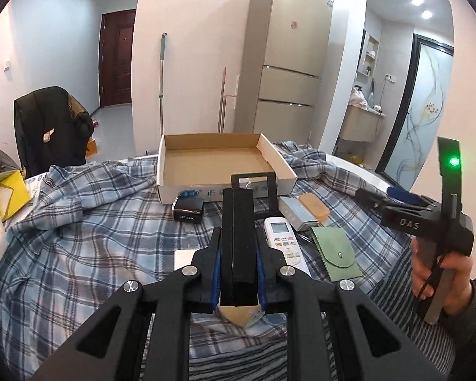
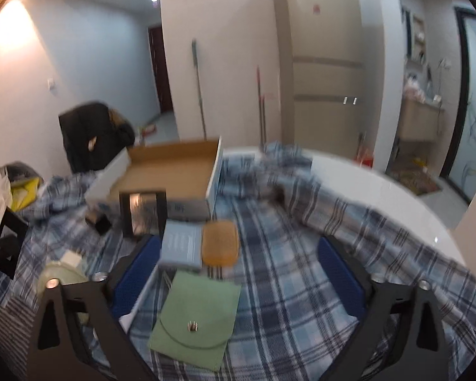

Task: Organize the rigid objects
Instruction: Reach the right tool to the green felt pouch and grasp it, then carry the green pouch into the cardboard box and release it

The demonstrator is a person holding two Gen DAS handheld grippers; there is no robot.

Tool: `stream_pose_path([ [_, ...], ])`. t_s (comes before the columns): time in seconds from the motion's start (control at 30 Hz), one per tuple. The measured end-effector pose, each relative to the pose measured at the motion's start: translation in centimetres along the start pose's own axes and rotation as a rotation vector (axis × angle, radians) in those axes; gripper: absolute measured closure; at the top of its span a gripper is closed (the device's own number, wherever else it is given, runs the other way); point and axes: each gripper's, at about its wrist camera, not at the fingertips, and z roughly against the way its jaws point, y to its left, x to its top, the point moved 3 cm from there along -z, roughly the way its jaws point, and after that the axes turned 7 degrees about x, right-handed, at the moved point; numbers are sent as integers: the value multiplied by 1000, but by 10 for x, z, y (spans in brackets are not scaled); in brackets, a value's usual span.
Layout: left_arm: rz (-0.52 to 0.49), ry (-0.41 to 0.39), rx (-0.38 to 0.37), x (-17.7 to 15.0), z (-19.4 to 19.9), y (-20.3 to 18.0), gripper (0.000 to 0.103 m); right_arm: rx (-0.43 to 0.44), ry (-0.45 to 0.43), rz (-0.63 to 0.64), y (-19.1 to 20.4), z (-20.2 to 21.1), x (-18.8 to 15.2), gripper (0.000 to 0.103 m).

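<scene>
My left gripper (image 1: pixel 238 244) is shut on a long black box (image 1: pixel 239 231) and holds it above the plaid cloth, pointing at the open cardboard box (image 1: pixel 212 165). A white remote (image 1: pixel 284 238), a green pouch (image 1: pixel 334 252), a light blue box (image 1: pixel 296 212), an amber case (image 1: pixel 314 208), a black charger (image 1: pixel 188 211) and a black frame (image 1: pixel 254 179) lie on the cloth. My right gripper (image 2: pixel 238 263) is open and empty above the green pouch (image 2: pixel 196 314), the light blue box (image 2: pixel 182 243) and the amber case (image 2: pixel 220 243). The cardboard box (image 2: pixel 171 165) lies beyond.
The plaid cloth (image 1: pixel 95 222) covers a white round table (image 2: pixel 380 184). A yellow bag (image 1: pixel 11 193) and a chair with a black jacket (image 1: pixel 47 123) are at the left. A fridge (image 1: pixel 285 54) stands behind. The right gripper body (image 1: pixel 428 219) shows in the left wrist view.
</scene>
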Motion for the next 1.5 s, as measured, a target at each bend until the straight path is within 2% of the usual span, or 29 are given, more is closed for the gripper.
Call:
stream_pose_path([
  [0.17,25,-8,-11,1,-4,-1,84,71,223,-96,-4,-31,-13,19],
  [0.2,24,-12,-11,0,-5,-2,84,75,272,-119,-5,-36,-17,24],
  [0.27,28,-26,5,-1,-6,0,84,53,359,-168,-6,-44,-24,25],
  [0.33,39,-34,8,-4,-7,2,84,90,417,-210,-3,-47,-28,25],
  [0.43,61,-49,9,-6,-8,7,84,57,463,-215,3,-50,-32,25],
  [0.53,50,-47,17,-7,-9,5,84,41,483,-206,9,-56,-34,25],
  [0.6,21,-55,69,-8,-11,0,84,26,490,-199,14,-59,-35,25],
  [0.77,15,-49,36,-9,-10,-1,84,-6,527,-178,18,-70,-42,25],
  [0.97,39,-13,10,-13,-17,3,84,-19,512,-172,15,-72,-41,25],
  [1.0,39,-15,9,-13,-17,2,84,-27,510,-154,17,-73,-41,30],
  [1.17,24,-43,4,-11,-9,-2,84,-16,470,-114,20,-71,-39,32],
  [1.5,12,-69,16,-1,10,-4,84,20,343,-4,17,-29,1,32],
])
